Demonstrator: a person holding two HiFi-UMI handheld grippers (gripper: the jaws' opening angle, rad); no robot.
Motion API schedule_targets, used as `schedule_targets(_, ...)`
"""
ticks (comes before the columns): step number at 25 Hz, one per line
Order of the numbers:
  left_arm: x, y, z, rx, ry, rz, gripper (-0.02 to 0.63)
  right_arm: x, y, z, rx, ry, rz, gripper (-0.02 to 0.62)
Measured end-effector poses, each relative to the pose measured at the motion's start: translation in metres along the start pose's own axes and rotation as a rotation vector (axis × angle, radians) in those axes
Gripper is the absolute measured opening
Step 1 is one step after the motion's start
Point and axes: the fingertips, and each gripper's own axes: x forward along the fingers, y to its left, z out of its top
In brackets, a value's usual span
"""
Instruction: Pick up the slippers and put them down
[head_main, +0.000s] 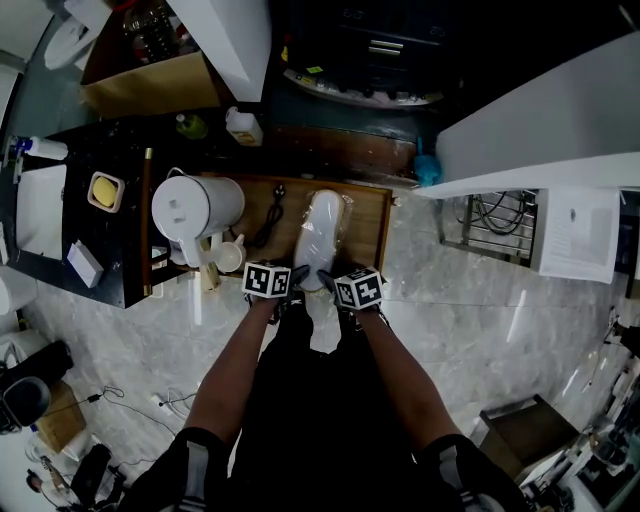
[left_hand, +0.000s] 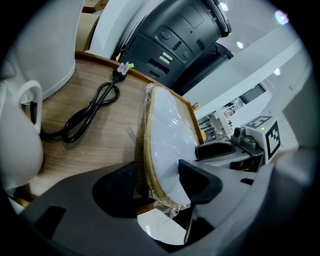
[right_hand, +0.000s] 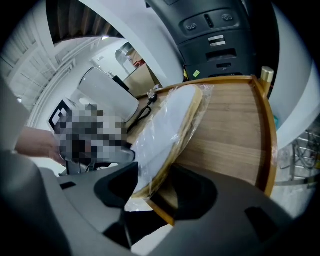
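White slippers (head_main: 322, 232) in clear wrap lie on the wooden tray (head_main: 375, 218), near the kettle (head_main: 195, 208). The left claw (left_hand: 159, 186) is open around their near end. The right claw (right_hand: 155, 189) pinches it.

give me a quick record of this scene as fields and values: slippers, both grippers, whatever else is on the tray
slippers: white pair wrapped in clear plastic, lying lengthwise on the tray
tray: wooden with a raised rim
left gripper: jaws apart, straddling the near end of the slippers, apparently not clamping
right gripper: jaws appear closed on that same near end
kettle: white, at the tray's left side
cup: white, just in front of the kettle
cable: black, coiled, between kettle and slippers
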Motion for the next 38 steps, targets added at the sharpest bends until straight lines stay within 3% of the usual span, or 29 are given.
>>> schedule_targets(9,-0.026,0.002,0.008,0.009,-0.08,0.006,0.258,-0.021,0.0,0.005,-0.018,-0.043,-0.052,0.216)
schedule_targets(14,-0.045,-0.007,0.015,0.004,-0.148,-0.031,0.258,-0.034,0.013,0.001,-0.026,-0.061,0.006,0.215)
schedule_targets(18,-0.064,-0.017,0.017,0.01,-0.19,-0.075,0.258,-0.049,0.028,-0.002,-0.039,-0.104,0.062,0.151)
schedule_targets(26,-0.101,-0.046,0.008,0.098,-0.241,-0.16,0.253,-0.084,0.048,0.001,-0.099,-0.197,0.029,0.072)
schedule_targets(31,-0.119,-0.076,0.0,0.147,-0.241,-0.276,0.191,-0.105,0.074,0.0,-0.113,-0.257,0.092,0.012)
schedule_targets(38,-0.155,-0.112,-0.008,0.225,-0.291,-0.365,0.056,-0.128,0.114,-0.009,-0.188,-0.319,0.099,0.009)
